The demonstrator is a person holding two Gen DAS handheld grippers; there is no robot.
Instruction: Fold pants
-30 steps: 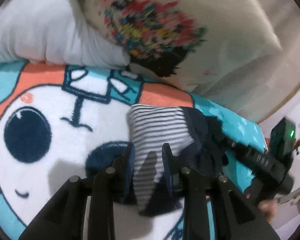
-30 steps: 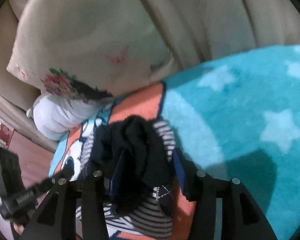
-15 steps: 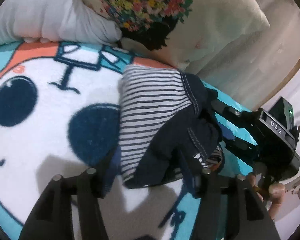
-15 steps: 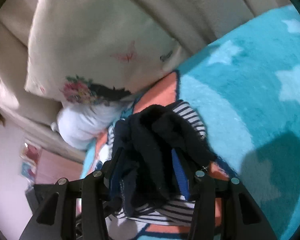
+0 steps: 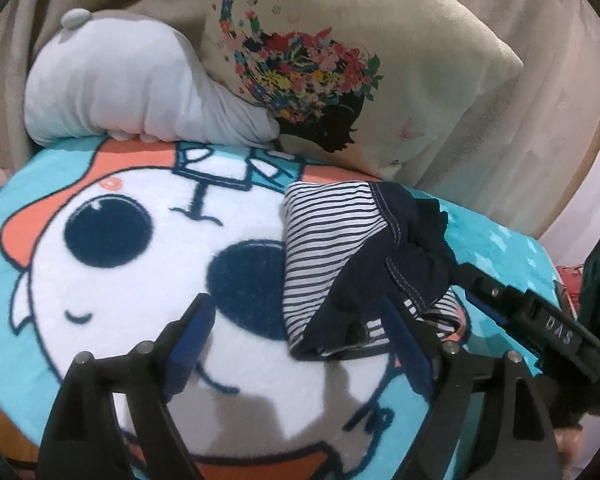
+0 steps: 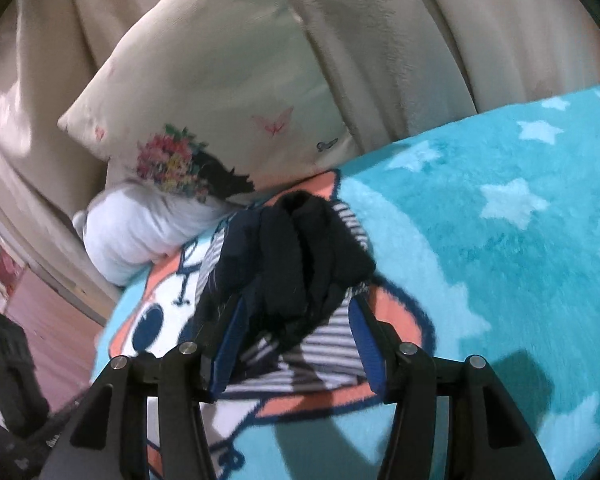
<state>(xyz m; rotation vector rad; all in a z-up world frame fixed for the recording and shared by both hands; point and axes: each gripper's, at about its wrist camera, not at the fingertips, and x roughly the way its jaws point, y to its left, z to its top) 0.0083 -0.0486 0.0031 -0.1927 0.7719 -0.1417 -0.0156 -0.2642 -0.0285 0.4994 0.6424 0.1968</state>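
Observation:
The pants [image 5: 340, 256] are a small bundle of navy cloth with a navy-and-white striped lining, lying on the cartoon blanket [image 5: 140, 272]. My left gripper [image 5: 296, 320] is open and empty, its jaws wide, just in front of the bundle. In the right wrist view the pants [image 6: 300, 256] lie bunched between the fingers of my right gripper [image 6: 296, 320], which is open and straddles the near edge of the bundle. The right gripper's body [image 5: 540, 320] shows at the right of the left wrist view.
A beige cushion with a flower print [image 5: 340, 60] and a white plush toy [image 5: 132, 96] lean at the back of the blanket. Beige upholstery [image 6: 380, 40] rises behind. The teal star-patterned part of the blanket [image 6: 520, 220] lies to the right.
My left gripper has let go of the striped cloth, opened wide and pulled back. My right gripper has opened and the bundle has dropped onto the blanket.

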